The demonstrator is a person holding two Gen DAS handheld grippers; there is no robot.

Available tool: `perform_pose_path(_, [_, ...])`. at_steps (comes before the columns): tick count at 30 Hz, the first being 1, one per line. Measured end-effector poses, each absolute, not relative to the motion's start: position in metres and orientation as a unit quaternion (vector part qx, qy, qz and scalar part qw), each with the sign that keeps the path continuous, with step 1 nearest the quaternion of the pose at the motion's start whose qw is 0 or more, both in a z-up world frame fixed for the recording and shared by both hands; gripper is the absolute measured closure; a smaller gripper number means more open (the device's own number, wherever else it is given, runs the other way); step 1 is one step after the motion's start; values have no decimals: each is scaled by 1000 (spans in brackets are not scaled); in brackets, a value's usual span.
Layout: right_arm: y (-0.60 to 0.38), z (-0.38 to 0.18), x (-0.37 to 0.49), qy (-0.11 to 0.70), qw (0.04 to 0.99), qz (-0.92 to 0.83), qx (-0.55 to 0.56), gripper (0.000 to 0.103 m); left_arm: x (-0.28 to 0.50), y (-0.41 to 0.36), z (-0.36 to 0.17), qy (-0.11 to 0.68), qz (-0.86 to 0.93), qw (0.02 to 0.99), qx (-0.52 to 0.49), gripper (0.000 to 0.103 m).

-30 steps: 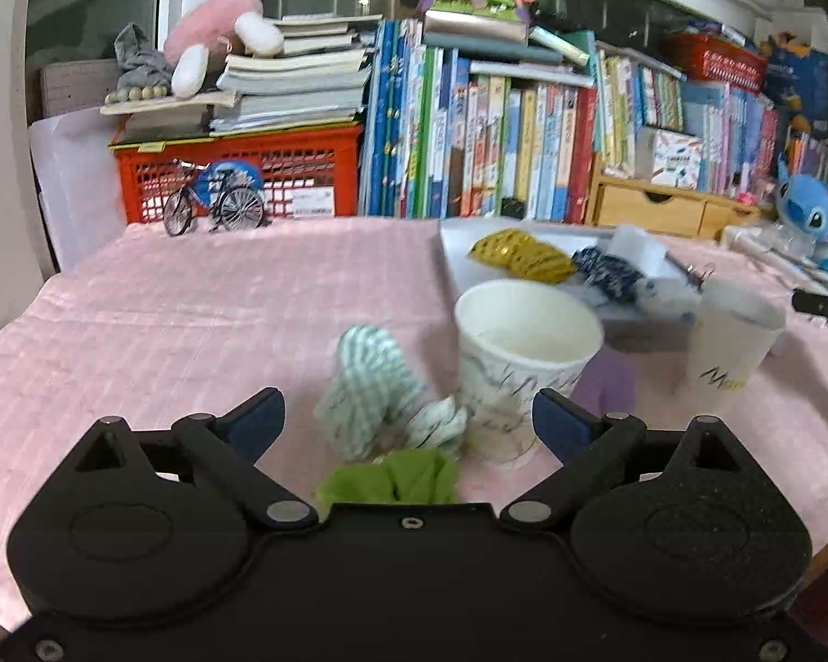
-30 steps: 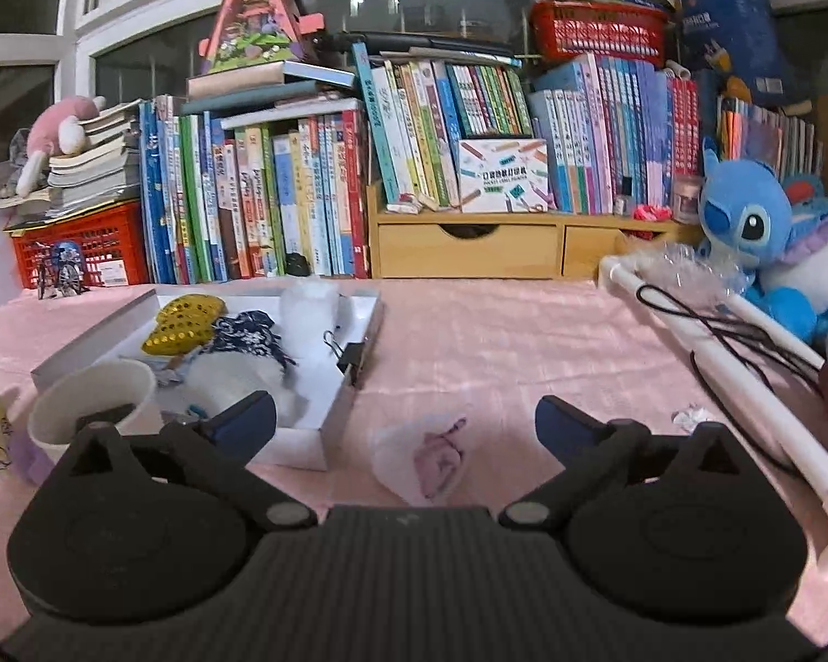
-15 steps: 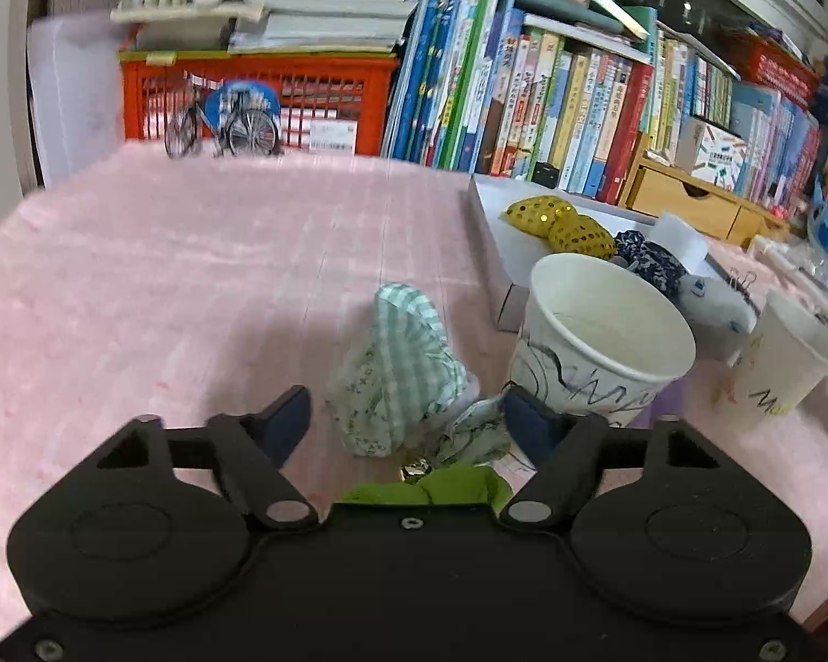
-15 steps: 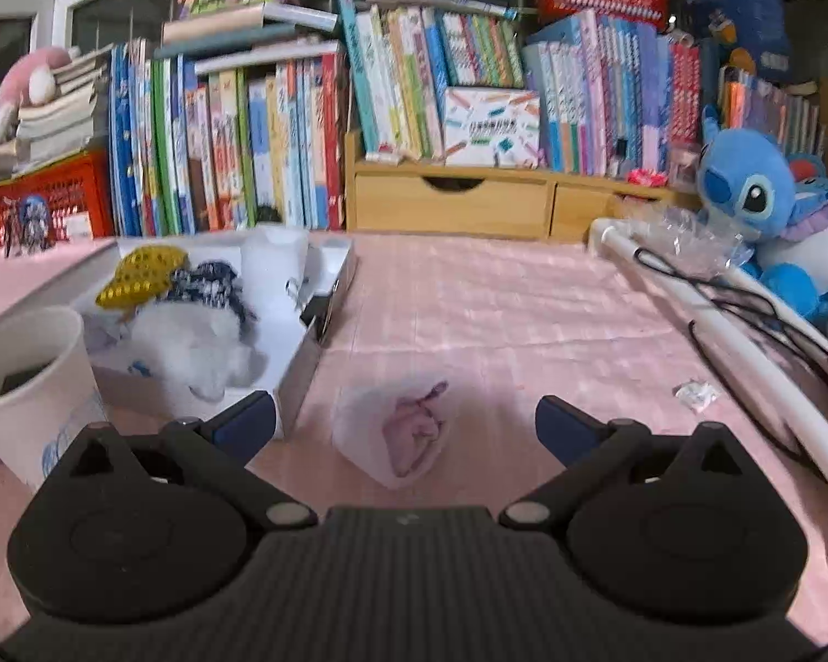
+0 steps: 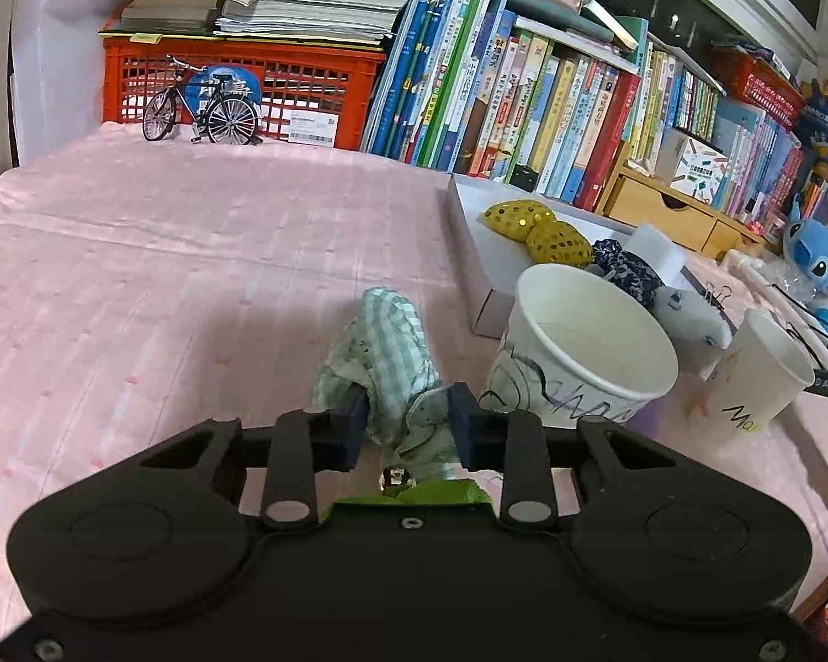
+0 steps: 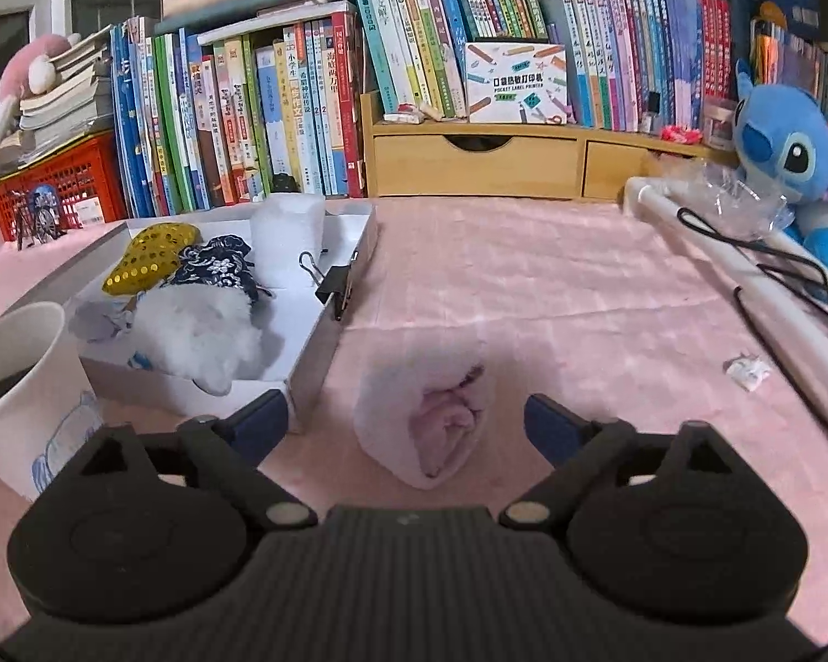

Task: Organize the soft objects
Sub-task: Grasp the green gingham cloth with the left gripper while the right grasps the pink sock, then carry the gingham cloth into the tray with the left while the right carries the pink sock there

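Over the last second the left gripper had closed its jaws, which had stood wide apart, onto the green checked cloth. The cloth lay on the pink table just left of the paper cup, so the pinch looked made and a lift seemed next. The right gripper had come nearer the rolled pink towel beside the white tray; its jaws had begun narrowing but were clear of the towel on both sides, holding nothing.
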State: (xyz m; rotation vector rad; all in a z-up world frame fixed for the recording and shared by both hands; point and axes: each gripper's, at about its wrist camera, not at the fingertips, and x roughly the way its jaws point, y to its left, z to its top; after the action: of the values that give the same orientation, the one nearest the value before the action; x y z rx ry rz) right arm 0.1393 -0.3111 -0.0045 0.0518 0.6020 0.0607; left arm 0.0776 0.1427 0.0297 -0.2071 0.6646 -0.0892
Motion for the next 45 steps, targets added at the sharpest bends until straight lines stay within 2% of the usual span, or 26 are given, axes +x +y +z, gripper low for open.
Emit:
perform_pose_path(2, [-310, -7, 141, 300, 953, 32, 29, 20, 78, 142, 30, 325, -42, 940, -99, 78])
perform_pose_path(4, [-310, -8, 141, 302, 952, 28, 30, 38, 77, 141, 32, 323, -40, 941, -95, 79])
perform_pose_path(5, [-310, -9, 141, 302, 953, 22, 27, 42, 77, 140, 32, 322, -38, 941, -93, 80])
perform_pose_path(6, [-310, -9, 141, 301, 953, 15, 26, 51, 77, 140, 33, 321, -35, 942, -92, 81])
perform_pose_path(10, [-315, -5, 137, 296, 954, 16, 44, 58, 79, 140, 43, 315, -9, 946, -81, 85])
perform_pose_path(22, [-311, 44, 130, 247, 968, 29, 39, 59, 110, 131, 112, 287, -33, 956, -58, 85])
perform_pose_path(29, [-297, 73, 151, 255, 963, 66, 58, 59, 155, 97, 145, 313, -105, 942, -53, 85])
perform_pose_path(35, [-279, 74, 175, 280, 954, 92, 54, 58, 204, 74, 137, 370, -137, 916, -74, 85])
perform_pose_path(45, [-257, 61, 219, 325, 939, 110, 39, 58, 281, 57, 92, 450, -122, 879, -97, 85])
